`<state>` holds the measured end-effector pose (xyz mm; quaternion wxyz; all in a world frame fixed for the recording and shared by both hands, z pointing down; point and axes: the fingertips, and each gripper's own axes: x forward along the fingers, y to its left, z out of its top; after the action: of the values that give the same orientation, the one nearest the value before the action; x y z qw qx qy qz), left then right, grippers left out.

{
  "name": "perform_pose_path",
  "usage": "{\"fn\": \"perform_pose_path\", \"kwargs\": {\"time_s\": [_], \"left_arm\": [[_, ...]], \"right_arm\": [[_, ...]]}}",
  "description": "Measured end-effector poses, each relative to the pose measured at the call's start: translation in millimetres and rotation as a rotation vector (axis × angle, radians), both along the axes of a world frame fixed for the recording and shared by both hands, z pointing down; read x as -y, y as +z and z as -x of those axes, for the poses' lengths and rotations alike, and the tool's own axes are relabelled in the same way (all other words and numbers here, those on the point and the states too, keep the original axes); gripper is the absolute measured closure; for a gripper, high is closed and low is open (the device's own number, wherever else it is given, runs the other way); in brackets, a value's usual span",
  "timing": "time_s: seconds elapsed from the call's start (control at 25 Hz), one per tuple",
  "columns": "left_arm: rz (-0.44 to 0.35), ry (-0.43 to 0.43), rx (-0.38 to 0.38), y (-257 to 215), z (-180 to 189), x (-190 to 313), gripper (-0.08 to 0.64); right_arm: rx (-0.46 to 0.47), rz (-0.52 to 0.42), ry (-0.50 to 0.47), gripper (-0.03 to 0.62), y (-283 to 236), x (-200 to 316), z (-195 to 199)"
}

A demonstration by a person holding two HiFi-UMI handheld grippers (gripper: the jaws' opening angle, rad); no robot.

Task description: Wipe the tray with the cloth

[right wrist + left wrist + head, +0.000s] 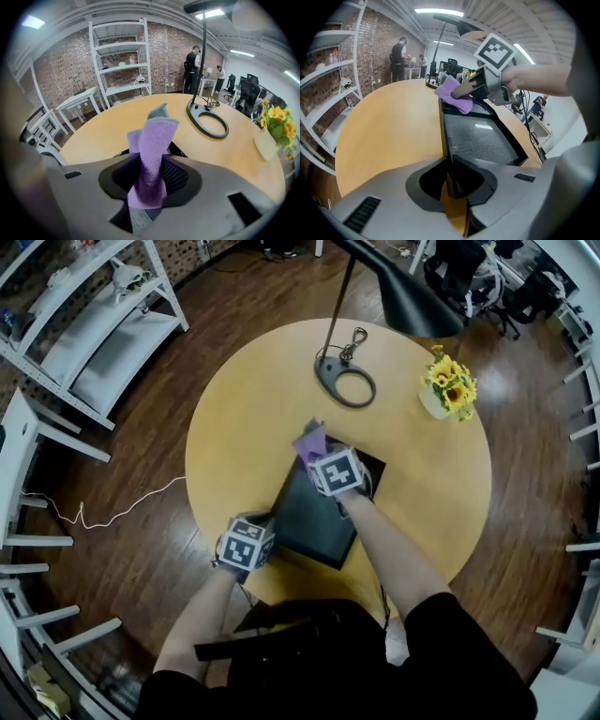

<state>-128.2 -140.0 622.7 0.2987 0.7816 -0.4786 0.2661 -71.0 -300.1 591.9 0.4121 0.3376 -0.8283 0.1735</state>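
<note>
A round pale wooden table point(234, 418) stands on a dark brown plank floor point(141, 549). A black cone-shaded lamp point(403, 296) leans over it. Tall white metal shelving point(123, 61) stands against a red brick wall point(61, 70), with white slatted chairs point(44, 126) nearby. Long ceiling light strips point(436, 11) glow overhead.

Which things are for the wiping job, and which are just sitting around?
For the job: tray, purple cloth, left hand-held gripper gripping the tray, right hand-held gripper holding the cloth.
Just sitting there: lamp, pot of sunflowers.
</note>
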Motion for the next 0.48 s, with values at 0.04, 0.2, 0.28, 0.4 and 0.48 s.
{"fn": "perform_pose_path", "kwargs": {"time_s": [0.04, 0.2, 0.28, 0.4, 0.48], "left_arm": [[0.004, -0.001, -0.004, 0, -2, -2, 0.514], [0.031, -0.037, -0.021, 4, -3, -3, 0.511], [0.029, -0.055, -0.025, 6, -3, -2, 0.511], [0.019, -0.061, -0.063, 6, -8, -2, 0.511], [0.014, -0.054, -0.084, 5, -15, -5, 0.508]], "right_arm": [[-0.010, 0.004, 0.018, 0.453, 7, 0, -1], [-0.005, 0.000, 0.050, 0.453, 18, 5, -10], [-0.011, 0.020, 0.067, 0.453, 22, 7, -20], [-0.037, 0.068, 0.091, 0.453, 30, 1, -45], [-0.063, 0.092, 0.099, 0.453, 35, -8, -63]]}}
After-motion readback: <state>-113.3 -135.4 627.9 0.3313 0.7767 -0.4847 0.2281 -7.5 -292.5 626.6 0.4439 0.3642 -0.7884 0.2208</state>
